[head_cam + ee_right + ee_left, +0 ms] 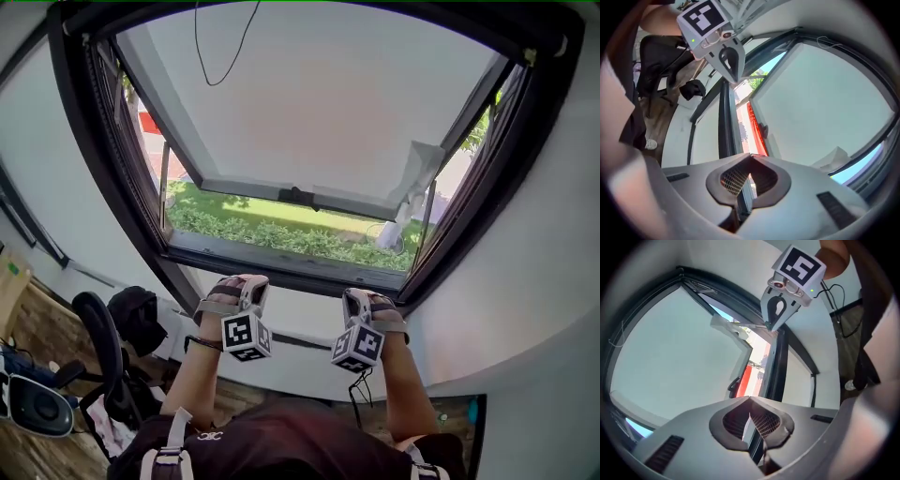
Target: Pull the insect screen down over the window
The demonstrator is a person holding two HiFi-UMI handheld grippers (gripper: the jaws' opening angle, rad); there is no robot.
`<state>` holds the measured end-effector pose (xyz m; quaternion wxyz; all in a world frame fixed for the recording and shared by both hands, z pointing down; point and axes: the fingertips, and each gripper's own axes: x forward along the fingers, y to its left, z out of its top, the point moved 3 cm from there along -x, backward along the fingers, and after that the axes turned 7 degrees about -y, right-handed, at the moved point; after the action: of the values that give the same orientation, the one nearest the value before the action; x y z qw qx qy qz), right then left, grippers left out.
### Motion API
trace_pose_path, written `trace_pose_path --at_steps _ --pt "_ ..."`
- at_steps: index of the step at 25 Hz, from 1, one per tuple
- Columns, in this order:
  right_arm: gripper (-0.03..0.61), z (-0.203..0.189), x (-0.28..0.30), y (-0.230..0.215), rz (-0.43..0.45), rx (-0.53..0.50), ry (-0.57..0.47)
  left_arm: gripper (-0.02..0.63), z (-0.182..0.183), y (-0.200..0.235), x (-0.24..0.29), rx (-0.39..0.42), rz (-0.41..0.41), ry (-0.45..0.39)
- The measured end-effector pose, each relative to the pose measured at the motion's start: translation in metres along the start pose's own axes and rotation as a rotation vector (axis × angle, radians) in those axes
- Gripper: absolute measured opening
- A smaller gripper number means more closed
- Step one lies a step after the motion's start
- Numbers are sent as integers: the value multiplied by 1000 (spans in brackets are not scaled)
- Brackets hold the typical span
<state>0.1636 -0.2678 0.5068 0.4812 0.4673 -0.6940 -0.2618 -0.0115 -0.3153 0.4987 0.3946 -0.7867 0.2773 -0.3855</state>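
**Both grippers idle below the window; insect screen not yet drawn**

At the lower left of the head view a black chair is noted, well apart from the work. The left gripper is held at lower centre, just under the window frame. Its jaws are clenched tip to tip with nothing between them, as its own view confirms. Above it, the upper part of the opening is filled by a pale panel with a dark handle on its bottom rail. Whether this panel is the screen or an outward-swung sash cannot be told. A thin cord is seen looped down from the top edge. Beneath the rail a strip of lawn is left uncovered. The right gripper, at lower centre-right, is likewise clenched and empty, and nothing is touched by it.

The step in hand is judged to be the approach, as no hold has been taken. For the next move, a gripper must be raised, its jaws parted, and the cord or rail taken before any downward pull.
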Motion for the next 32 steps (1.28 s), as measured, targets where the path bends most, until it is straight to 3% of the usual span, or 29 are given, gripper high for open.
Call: trace_pose_path --at_steps 3,5,10,17,21,28,32 --pt "6 -9 -8 -16 -11 -26 31 33 1 4 -3 38 -51 -10" --pt "8 -13 -15 -27 -14 -33 44 120 2 11 -5 58 -75 -11" --pt "91 -4 -34 -60 -19 -38 24 130 13 50 -15 127 -52 -24" --pt "92 21 -68 -144 -219 -55 -36 127 32 125 -40 178 16 -71" --pt "92 38 -89 -193 -337 -82 -62 127 43 187 -62 222 156 -85" --pt "73 73 -121 -269 -649 -201 -89 127 62 304 -123 268 609 -155" --pt "77 94 -141 -304 -739 -223 -121 123 75 342 -146 274 718 -203"
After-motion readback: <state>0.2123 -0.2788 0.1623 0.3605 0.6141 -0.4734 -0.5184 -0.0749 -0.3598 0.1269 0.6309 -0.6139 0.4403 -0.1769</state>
